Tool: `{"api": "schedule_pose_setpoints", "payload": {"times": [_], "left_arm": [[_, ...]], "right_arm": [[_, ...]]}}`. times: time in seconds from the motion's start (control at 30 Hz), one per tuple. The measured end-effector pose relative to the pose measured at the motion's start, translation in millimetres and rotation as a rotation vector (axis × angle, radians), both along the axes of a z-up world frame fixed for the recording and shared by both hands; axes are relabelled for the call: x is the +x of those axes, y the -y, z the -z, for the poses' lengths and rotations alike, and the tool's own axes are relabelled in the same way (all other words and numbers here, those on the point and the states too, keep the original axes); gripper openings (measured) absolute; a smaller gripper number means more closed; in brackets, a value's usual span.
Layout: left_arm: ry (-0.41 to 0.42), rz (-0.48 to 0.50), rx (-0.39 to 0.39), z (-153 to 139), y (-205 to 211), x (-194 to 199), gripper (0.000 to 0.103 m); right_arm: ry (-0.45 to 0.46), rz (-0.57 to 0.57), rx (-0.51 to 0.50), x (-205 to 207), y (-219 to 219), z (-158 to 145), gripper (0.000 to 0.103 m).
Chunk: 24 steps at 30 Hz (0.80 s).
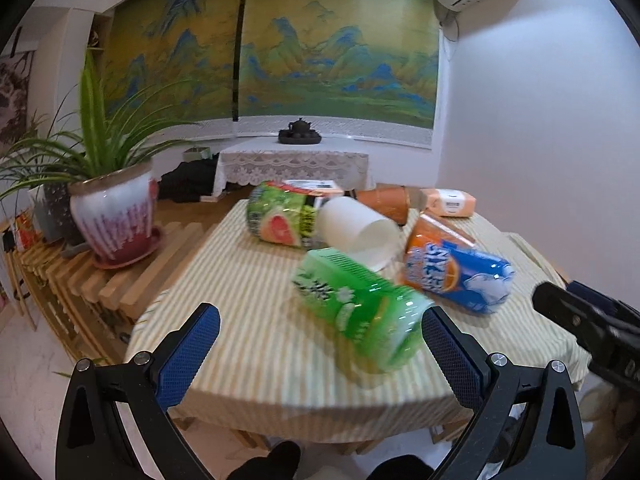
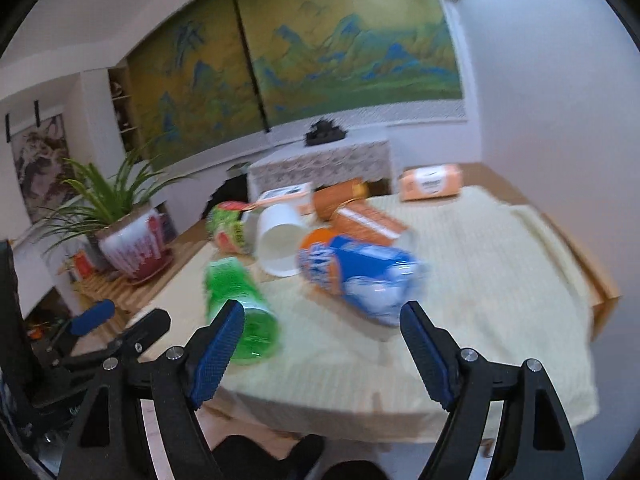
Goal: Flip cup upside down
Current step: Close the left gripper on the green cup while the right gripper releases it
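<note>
Several cups lie on their sides on the striped tablecloth (image 1: 240, 312). A green cup (image 1: 360, 312) lies nearest, its mouth toward me. A blue and orange cup (image 1: 456, 276), a white cup (image 1: 356, 236) and a green grapefruit cup (image 1: 280, 216) lie behind it. My left gripper (image 1: 320, 344) is open and empty, just short of the green cup. My right gripper (image 2: 322, 344) is open and empty, in front of the blue and orange cup (image 2: 360, 276) with the green cup (image 2: 240, 312) at its left finger. The right gripper also shows in the left wrist view (image 1: 588, 328).
An orange cup (image 1: 384, 202) and orange packets (image 1: 450, 202) lie at the table's far side. A potted plant (image 1: 116, 220) stands on a slatted wooden bench (image 1: 80, 276) to the left. A lace-covered side table (image 1: 292, 164) with a tea set stands by the wall.
</note>
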State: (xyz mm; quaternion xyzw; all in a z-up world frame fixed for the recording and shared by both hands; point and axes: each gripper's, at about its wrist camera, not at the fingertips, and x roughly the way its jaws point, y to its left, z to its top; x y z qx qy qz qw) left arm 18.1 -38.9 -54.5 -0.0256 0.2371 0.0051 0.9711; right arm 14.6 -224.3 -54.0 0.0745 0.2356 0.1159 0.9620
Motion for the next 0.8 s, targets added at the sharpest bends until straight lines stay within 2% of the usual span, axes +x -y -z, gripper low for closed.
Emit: {"api": "schedule_pose_setpoints", "payload": {"times": [0.23, 0.57, 0.7, 0.8], "left_arm": [[0.001, -0.011, -0.013, 5.5, 37.6, 17.6, 0.102], [0.04, -0.148, 0.024, 42.3, 64.6, 41.2, 0.102], [0.072, -0.213, 0.052, 47.5, 66.6, 48.5, 0.102], [0.053, -0.22, 0.064, 53.9, 66.5, 56.3, 0.102]], "right_arm": [[0.021, 0.067, 0.007, -13.8, 31.5, 2.5, 0.079], [0.003, 0.09, 0.046, -11.2, 57.0, 13.7, 0.079], [-0.016, 0.089, 0.054, -4.5, 60.9, 21.2, 0.079], [-0.037, 0.09, 0.065, 1.2, 64.4, 27.8, 0.079]]}}
